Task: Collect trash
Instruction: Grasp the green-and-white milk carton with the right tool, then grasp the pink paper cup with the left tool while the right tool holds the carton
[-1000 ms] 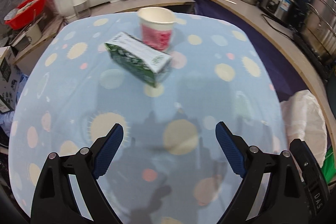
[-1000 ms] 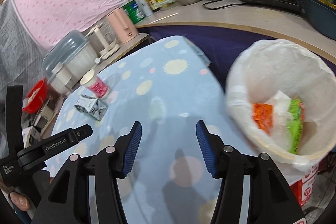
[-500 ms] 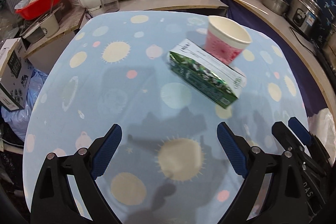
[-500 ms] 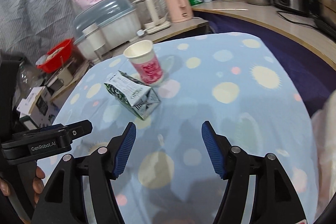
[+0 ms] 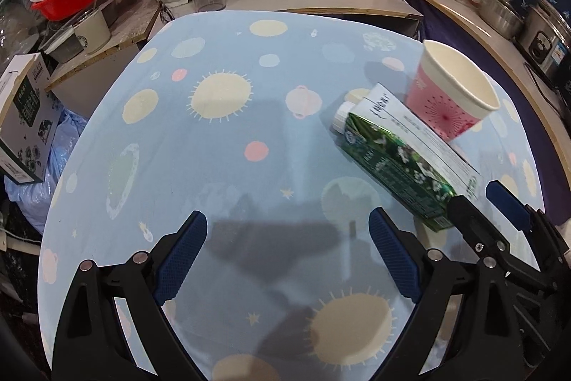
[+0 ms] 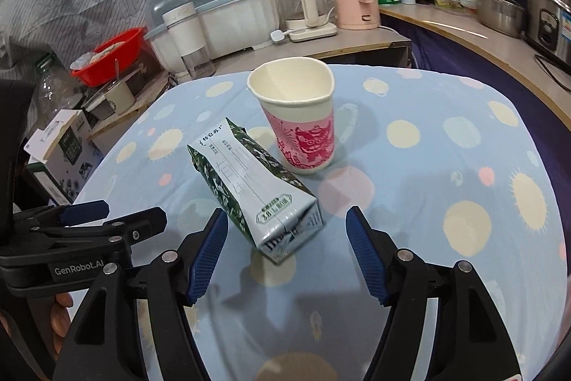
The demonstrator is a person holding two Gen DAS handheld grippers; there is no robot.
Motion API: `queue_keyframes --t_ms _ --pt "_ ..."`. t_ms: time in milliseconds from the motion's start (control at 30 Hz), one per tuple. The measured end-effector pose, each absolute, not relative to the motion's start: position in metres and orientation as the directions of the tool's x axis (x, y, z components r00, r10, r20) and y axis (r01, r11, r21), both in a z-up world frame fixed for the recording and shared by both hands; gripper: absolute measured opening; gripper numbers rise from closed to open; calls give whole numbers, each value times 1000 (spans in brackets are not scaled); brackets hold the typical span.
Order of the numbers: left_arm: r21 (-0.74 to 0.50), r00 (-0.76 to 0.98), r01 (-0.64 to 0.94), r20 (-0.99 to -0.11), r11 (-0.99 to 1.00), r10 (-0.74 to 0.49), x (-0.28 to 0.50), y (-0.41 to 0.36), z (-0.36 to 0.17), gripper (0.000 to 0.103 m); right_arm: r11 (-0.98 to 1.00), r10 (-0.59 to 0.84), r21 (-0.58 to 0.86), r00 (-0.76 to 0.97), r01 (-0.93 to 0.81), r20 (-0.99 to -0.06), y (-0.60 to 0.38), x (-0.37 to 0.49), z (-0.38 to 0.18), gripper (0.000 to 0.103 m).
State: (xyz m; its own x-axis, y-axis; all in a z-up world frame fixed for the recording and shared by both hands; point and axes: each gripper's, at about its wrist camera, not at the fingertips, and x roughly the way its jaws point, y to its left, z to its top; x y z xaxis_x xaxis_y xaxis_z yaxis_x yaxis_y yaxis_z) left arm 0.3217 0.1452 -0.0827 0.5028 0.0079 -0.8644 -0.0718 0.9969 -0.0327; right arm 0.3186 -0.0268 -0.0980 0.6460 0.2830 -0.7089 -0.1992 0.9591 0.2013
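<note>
Kitchen table (image 6: 446, 138), spotted cloth: your right gripper (image 6: 287, 250), jaws just widened, brackets the milk carton (image 6: 249, 191) end-on; left gripper (image 5: 287, 259), gaping empty, sits farther off.

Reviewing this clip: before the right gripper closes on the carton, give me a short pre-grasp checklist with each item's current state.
1. Right gripper open: ok. Its jaws have just been opening, and nothing is pressed between the pads.
2. Green milk carton lined up with that gripper: ok. It lies on its side, its near end between the fingertips.
3. Pink paper cup out of the closing path: ok. It stands upright just behind the carton; whether they touch, cannot tell.
4. Left gripper out of the way: ok. It is open, empty, and off to the carton's side.
5. Carton empty: cannot tell.
6. Trash bin location: cannot tell, not in view.
</note>
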Motion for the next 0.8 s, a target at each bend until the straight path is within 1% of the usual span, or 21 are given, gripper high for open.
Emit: queue_keyframes --t_ms 300,433,500,633,800 --pt "-39 492 -125 -870 991 28 330 168 -87 88 945 320 195 623 -262 -714 -7 339 -109 69" --pt "-57 486 -127 -874 990 12 329 173 -87 88 942 319 176 605 -285 -730 1 334 -111 59" --pt "-66 491 -121 -871 990 1 328 172 -83 88 946 304 159 605 -282 -736 0 321 -109 57" --pt "-90 508 -81 -861 993 -37 324 158 -72 88 952 302 206 598 -225 -742 -23 285 -107 56" --pt "-142 527 9 -841 990 -125 323 120 -57 89 962 260 258 614 -94 -745 -69 231 -107 56"
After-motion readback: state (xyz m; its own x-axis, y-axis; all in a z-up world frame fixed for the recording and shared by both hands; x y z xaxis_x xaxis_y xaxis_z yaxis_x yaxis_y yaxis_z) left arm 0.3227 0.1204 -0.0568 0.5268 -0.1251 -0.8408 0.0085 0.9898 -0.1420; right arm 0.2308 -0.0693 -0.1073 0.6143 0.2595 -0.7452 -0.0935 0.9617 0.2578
